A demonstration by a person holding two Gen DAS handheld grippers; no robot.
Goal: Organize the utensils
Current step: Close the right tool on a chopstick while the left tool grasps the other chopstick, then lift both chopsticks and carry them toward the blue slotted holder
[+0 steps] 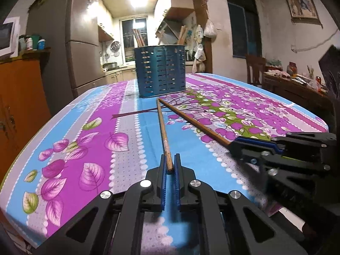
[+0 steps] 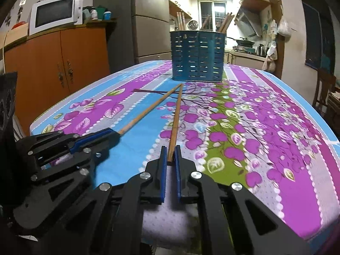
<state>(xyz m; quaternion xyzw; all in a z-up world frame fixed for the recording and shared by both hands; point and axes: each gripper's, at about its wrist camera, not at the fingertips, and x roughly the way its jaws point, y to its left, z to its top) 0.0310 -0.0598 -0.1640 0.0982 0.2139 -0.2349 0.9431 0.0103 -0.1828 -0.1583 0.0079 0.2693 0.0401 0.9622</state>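
Right now my left gripper (image 1: pixel 170 165) has its blue pads nearly together around the thick end of one chopstick (image 1: pixel 163 131), with only a sliver of gap on either side, so I can't say for sure the pads are pressing on it. My right gripper (image 2: pixel 171 159) sits the same way at the thick end of the other chopstick (image 2: pixel 175 123). Both sticks lie on the flowered tablecloth (image 2: pixel 265 148), spread apart at my end and meeting at their thin tips. Just past those tips stands the blue slotted holder (image 1: pixel 161 71), upright on the cloth, with more chopsticks sticking up out of it. Beyond the table are a fridge (image 1: pixel 82 48) and an orange cabinet (image 2: pixel 61 63) with a microwave (image 2: pixel 53 12) on top.
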